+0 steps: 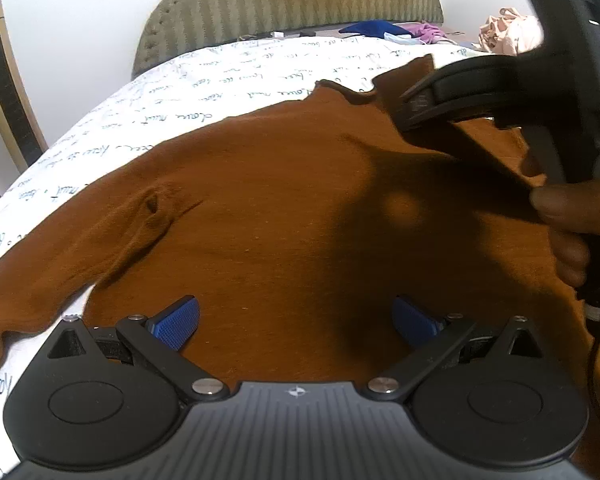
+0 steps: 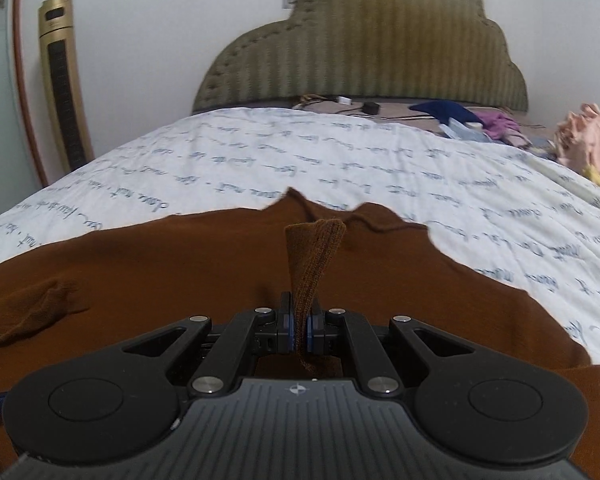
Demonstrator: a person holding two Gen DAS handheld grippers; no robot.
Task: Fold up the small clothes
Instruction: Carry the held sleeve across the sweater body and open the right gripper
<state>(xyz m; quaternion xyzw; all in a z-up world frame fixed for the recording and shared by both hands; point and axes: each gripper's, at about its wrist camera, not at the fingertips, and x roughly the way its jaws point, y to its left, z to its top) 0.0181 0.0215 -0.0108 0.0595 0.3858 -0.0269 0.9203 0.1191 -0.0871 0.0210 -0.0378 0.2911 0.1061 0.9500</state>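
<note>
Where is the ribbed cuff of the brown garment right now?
In the right wrist view the ribbed cuff stands pinched in the right gripper, above the brown garment.

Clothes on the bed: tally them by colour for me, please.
Brown knit garment, spread in front: 1
Navy blue cloth, near the headboard: 1
Purple cloth: 1
Crumpled pink cloth, at the right edge: 1
Total: 4

Blue cursive script is running in repeated lines across the white bedsheet (image 2: 340, 168), too blurred to be read; no other lettering, label or brand is showing legibly.
</note>
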